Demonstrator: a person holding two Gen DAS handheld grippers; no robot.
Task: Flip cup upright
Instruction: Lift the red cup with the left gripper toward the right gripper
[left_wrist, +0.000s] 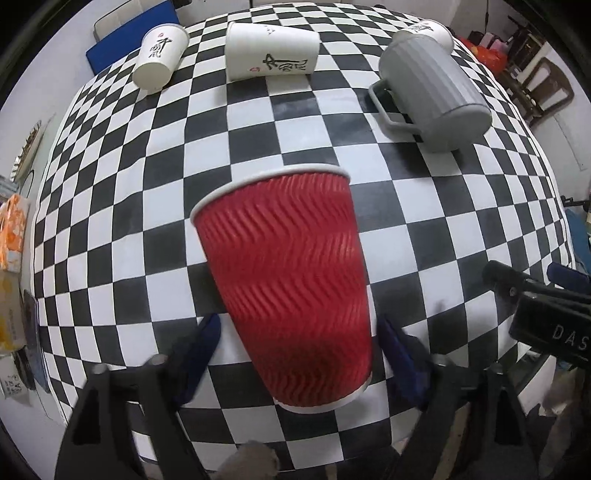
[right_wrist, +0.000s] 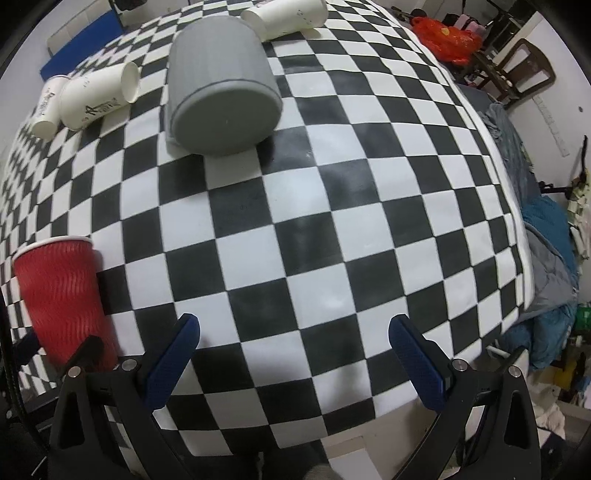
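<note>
A red ribbed paper cup stands between the blue pads of my left gripper, rim pointing up and away, base toward the camera. The pads sit on either side of its lower part, close to or touching it; the cup seems held. It also shows in the right wrist view at the far left, rim up. My right gripper is open and empty above the checkered table, to the right of the cup.
A grey ribbed mug with a handle lies on its side at the back right. Three white paper cups lie along the far side. The table's right edge borders clutter and chairs.
</note>
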